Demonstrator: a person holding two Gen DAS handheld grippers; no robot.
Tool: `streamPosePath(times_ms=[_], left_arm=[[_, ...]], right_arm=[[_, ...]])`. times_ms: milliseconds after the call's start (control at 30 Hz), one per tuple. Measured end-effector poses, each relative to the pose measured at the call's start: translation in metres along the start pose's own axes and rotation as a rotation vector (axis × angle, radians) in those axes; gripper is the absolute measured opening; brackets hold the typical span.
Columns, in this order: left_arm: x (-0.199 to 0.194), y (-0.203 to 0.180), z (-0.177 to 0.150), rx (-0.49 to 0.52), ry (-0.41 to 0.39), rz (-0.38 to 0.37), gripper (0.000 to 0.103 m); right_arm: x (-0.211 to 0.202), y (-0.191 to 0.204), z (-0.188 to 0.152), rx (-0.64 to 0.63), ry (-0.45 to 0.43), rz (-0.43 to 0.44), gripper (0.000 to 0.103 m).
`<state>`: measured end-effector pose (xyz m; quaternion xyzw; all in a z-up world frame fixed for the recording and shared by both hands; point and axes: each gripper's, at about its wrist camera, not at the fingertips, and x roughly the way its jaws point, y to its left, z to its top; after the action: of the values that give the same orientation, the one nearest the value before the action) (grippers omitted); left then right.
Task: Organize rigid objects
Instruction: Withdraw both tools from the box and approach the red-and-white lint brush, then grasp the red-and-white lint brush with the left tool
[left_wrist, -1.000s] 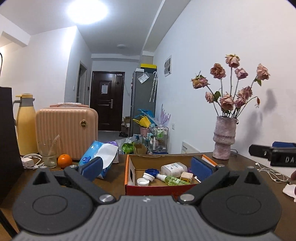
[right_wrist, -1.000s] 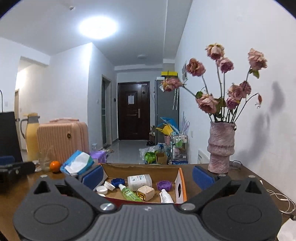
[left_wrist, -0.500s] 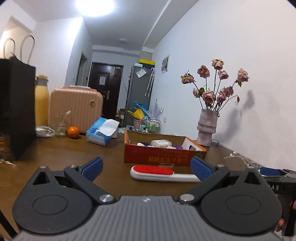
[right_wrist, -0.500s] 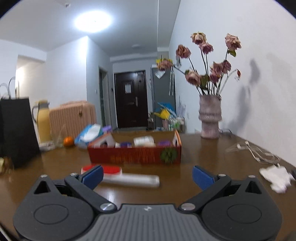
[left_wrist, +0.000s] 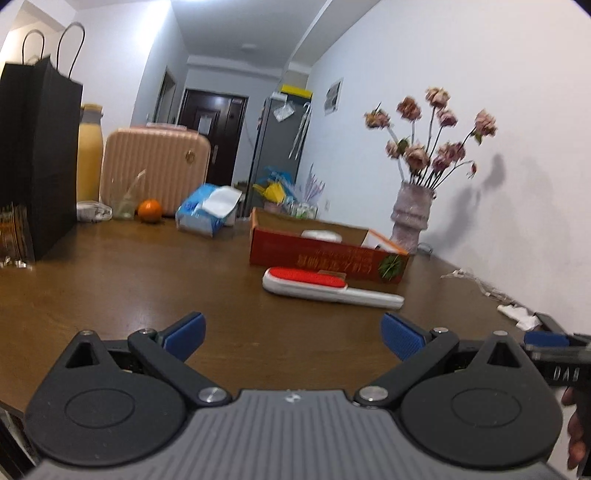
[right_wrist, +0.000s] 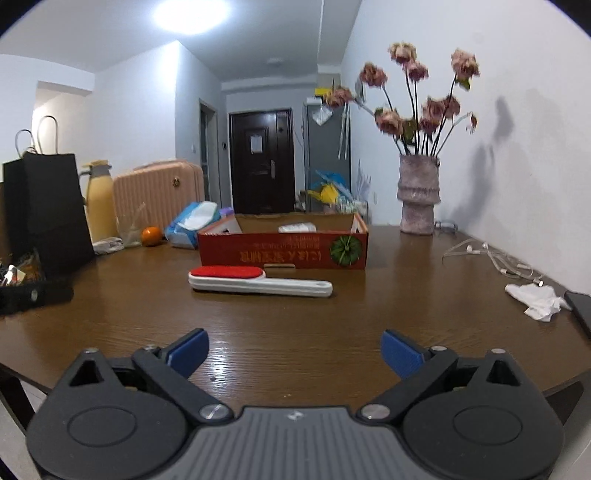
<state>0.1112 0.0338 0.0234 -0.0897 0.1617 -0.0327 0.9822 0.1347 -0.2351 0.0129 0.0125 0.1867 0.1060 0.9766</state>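
both claws spread, empty; lint brush just before red box

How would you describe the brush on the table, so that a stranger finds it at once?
Find the red cardboard box in the middle of the brown wooden table. Just in front of its long side, flat on the wood, lies the lint brush. It is the only long white thing there, with a red pad on the wide end and a slim plain handle.

One red cardboard box; one white lint brush with red pad; one orange; one pink ribbed suitcase; one black paper bag; one mottled vase at two o'clock.
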Motion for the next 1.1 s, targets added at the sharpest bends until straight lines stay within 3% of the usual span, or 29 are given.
streamPosePath(times_ms=[100,333,467,600,800,900,967,1100], left_arm=[[0.018,0.008,-0.001,-0.025,0.029,-0.003,0.103],[0.081,0.016,0.023,-0.013,0.092,-0.044,0.09],[0.128,0.019,0.038,-0.005,0.154,-0.068,0.079],[0.176,0.023,0.057,0.002,0.187,-0.107,0.077],[0.247,0.033,0.071,-0.001,0.265,-0.095,0.072],[0.272,0.042,0.069,-0.036,0.297,-0.119,0.071],[0.286,0.048,0.064,-0.078,0.325,-0.159,0.057],[0.29,0.059,0.057,-0.164,0.353,-0.187,0.056]], right_arm=[[0.021,-0.006,0.006,0.03,0.029,-0.004,0.083],[0.076,-0.028,0.028,0.084,0.105,-0.028,0.057],[0.113,-0.04,0.049,0.091,0.133,-0.029,0.052],[0.156,-0.048,0.069,0.085,0.152,-0.019,0.045],[0.219,-0.061,0.086,0.119,0.208,-0.007,0.029],[0.245,-0.065,0.082,0.133,0.27,-0.006,0.027],[0.257,-0.069,0.077,0.147,0.306,0.006,0.019],[0.259,-0.072,0.077,0.185,0.306,0.031,0.012]])
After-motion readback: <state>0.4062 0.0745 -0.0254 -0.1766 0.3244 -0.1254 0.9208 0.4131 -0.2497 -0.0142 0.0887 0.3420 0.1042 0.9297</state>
